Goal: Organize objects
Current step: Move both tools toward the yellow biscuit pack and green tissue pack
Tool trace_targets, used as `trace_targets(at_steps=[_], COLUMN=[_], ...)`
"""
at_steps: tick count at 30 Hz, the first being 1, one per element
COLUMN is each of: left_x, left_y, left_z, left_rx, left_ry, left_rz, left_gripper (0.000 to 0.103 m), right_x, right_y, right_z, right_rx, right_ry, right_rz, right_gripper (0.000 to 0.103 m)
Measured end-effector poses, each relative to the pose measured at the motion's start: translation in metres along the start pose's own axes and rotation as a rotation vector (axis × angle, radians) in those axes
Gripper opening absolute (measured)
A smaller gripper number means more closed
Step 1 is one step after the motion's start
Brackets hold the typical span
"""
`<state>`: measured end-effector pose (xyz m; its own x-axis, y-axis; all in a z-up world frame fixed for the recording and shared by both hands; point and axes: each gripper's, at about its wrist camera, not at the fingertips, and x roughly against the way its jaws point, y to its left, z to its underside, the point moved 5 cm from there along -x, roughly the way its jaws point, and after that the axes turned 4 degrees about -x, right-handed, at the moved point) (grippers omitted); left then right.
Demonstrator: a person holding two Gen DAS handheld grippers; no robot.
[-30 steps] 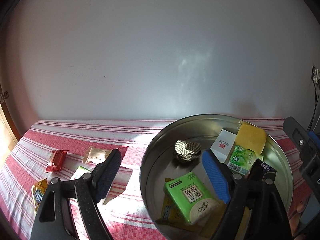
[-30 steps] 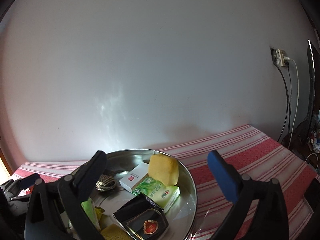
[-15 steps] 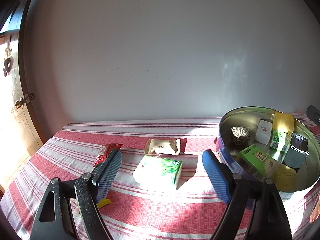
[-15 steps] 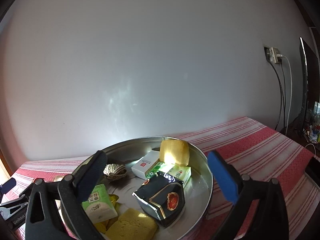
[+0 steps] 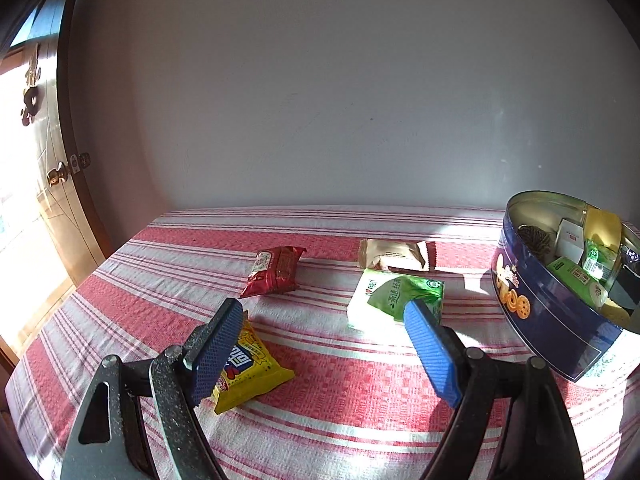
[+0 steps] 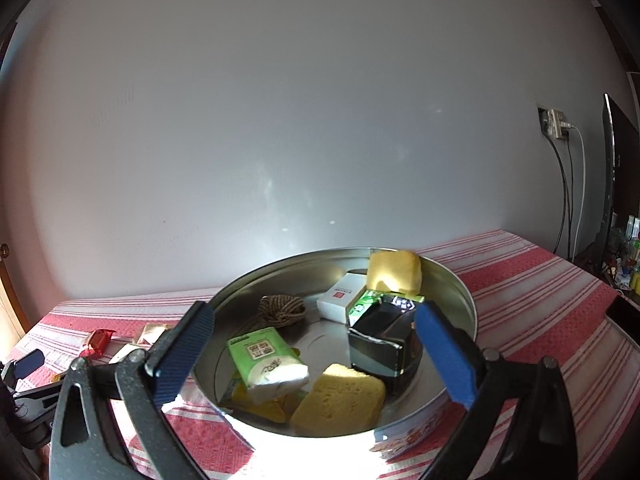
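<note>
My left gripper (image 5: 324, 344) is open and empty above the striped tablecloth. A yellow snack packet (image 5: 250, 368) lies by its left finger. A green tissue pack (image 5: 394, 300), a red snack packet (image 5: 276, 272) and a beige packet (image 5: 394, 254) lie beyond it. A round blue tin (image 5: 560, 328) stands at the right. My right gripper (image 6: 316, 352) is open and empty over the tin (image 6: 464, 300), which holds a green tissue pack (image 6: 264, 356), yellow sponges (image 6: 340, 400), a black box (image 6: 384, 340), a white box (image 6: 344, 298) and a rope ball (image 6: 282, 308).
A white wall runs behind the table. A wooden door (image 5: 36, 200) stands at the left. A wall socket with cables (image 6: 556, 124) and a dark screen (image 6: 620, 184) are at the right. The left gripper (image 6: 24, 368) shows at the left edge of the right wrist view.
My left gripper has swung left and away from the tin, and now hovers over the loose packets. My right gripper has moved in closer over the tin.
</note>
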<state>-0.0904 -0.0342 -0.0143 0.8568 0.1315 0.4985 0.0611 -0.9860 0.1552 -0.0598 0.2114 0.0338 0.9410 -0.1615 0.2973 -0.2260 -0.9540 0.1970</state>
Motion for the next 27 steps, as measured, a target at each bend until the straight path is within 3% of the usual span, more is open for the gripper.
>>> trace_targets(at_steps=[6,18,23,27], left_x=[-0.004,-0.036,-0.059,-0.071], left_y=[0.014,0.056,0.082,0.099], left_z=[0.004,0.02,0.034,0.043], left_rx=[0.003,0.041,0.134,0.21], left_ry=[0.026,0.188,0.309,0.363], left_rz=[-0.018,-0.058,-0.014,0.038], left_gripper=[0.085,0.085,0.085,0.085], right_x=[0.0,-0.007,-0.017,-0.03], right_y=[0.031,0.092,0.114,0.132], right_z=[0.01,0.03,0.04,0.052], right_rx=[0.031,0.048,0.066,0.097], right_ry=[0.019,0.096,0.151,0.22], right_rz=[-0.033,-0.143,-0.168,-0.18], right_gripper=[0.102,0.102,0.102,0.102])
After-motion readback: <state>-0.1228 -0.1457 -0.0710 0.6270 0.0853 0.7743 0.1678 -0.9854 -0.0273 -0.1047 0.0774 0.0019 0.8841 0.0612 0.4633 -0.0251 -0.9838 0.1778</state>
